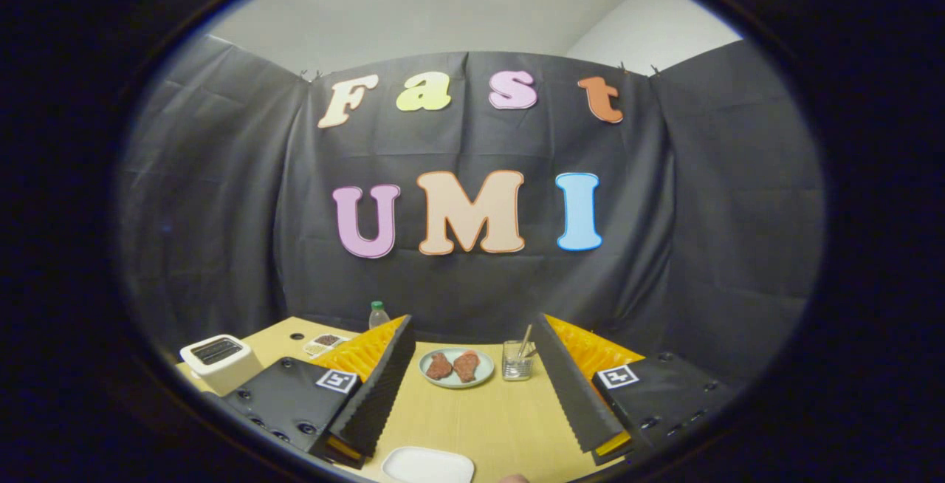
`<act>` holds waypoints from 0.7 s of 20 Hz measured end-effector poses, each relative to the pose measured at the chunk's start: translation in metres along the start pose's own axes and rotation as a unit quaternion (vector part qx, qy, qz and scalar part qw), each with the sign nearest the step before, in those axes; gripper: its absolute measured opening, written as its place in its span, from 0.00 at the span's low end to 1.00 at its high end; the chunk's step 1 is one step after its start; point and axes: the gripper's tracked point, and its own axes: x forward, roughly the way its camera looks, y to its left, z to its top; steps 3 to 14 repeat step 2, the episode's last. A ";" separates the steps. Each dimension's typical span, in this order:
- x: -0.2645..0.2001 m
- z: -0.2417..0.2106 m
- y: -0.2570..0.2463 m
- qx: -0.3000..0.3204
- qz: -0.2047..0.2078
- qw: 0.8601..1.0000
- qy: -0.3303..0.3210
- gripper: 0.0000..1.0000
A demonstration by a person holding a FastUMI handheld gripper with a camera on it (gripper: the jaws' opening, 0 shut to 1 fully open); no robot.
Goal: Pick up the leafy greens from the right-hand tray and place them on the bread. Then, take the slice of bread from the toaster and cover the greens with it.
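My gripper (472, 383) is open, its fingers spread wide above the wooden table (480, 416) with nothing between them. A white toaster (220, 361) stands at the table's left, beyond the left finger; its slot looks dark and I cannot tell whether bread sits in it. A white tray or plate (428, 465) lies close under the gripper, between the finger bases, and looks bare. Beyond the fingers a pale green plate (456, 368) holds two reddish-brown pieces of food (452, 365).
A clear glass (517, 360) with a stick in it stands right of the green plate. A small bottle with a green cap (378, 315) and a divided dish of dark and pale bits (322, 343) sit at the back left.
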 end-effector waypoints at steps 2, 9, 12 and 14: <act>0.001 0.003 -0.003 0.001 -0.001 1.000 -0.002 1.00; 0.001 0.003 -0.003 0.001 -0.001 1.000 -0.002 1.00; 0.001 0.003 -0.003 0.001 -0.001 1.000 -0.002 1.00; 0.001 0.003 -0.003 0.001 -0.001 1.000 -0.002 1.00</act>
